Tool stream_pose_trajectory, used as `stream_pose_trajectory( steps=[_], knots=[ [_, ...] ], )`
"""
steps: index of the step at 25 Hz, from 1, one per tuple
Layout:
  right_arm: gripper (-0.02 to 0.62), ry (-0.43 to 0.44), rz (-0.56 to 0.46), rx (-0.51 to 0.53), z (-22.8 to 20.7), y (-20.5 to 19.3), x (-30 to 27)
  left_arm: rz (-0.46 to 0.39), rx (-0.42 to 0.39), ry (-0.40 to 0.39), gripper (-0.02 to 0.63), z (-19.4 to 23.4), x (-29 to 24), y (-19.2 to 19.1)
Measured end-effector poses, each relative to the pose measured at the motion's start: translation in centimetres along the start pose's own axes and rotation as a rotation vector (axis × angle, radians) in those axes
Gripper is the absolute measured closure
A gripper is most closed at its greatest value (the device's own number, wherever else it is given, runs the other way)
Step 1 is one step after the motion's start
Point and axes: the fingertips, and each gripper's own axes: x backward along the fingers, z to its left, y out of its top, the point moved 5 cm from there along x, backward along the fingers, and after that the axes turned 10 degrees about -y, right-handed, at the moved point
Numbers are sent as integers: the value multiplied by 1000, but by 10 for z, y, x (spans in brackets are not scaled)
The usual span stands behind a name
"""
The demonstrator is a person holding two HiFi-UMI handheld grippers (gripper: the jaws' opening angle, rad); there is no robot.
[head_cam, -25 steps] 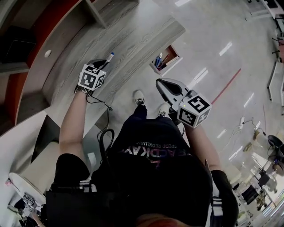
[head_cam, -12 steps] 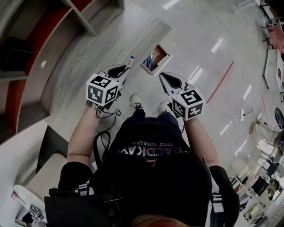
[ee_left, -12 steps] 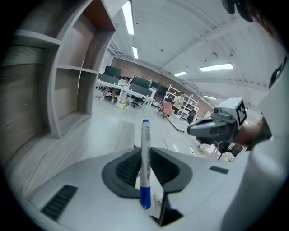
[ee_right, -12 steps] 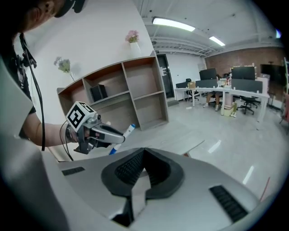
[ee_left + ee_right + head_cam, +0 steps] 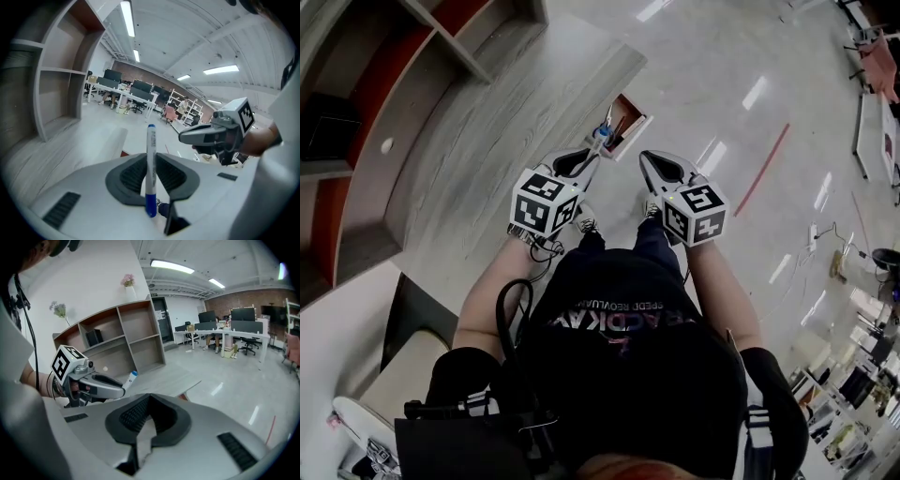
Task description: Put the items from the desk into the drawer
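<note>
Polished grey floor (image 5: 722, 84) underfoot, wood-grain counter (image 5: 506, 103) off to the left, with a small drawer (image 5: 636, 122) standing open just past its edge. Clamped between the pads of the left tongs (image 5: 589, 157): a white marker (image 5: 599, 141) with blue ends, pointing ahead toward the drawer. Was down at the counter a second ago; has since lifted clear and swung across, so that its tip now sits at the drawer's near rim, not yet over the middle. Right tongs (image 5: 651, 161) clenched on nothing, brought in beside the left, near but apart. Looks like a few pens already inside the drawer, though too small to tell exactly. By this reckoning, pick-up done and carry nearly done; left to do, a little more reach forward, then letting go over the open compartment. Worth watching that rim: could send the marker to the floor if released short.
</note>
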Motion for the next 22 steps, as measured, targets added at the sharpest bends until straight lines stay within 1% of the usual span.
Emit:
stream_pose_trajectory(
  steps=[4,8,12,15,19,22],
  knots=[
    [578,18,11,-7,-9,-14,-6,12,14,-9,532,-14,-18,-12],
    [578,43,27,-4,-18,-18,-16,22,27,10,532,-17,-31,-12],
    [578,79,51,-12,-16,-23,-28,32,37,62,532,-11,-34,-17],
    [578,106,71,-22,-22,-30,-34,42,40,103,532,-8,-45,-21],
    [578,119,79,-36,-37,-41,-40,68,23,157,532,-3,-67,-27],
    [578,126,91,-54,-40,-49,-48,65,37,187,532,7,-76,-33]
  ],
)
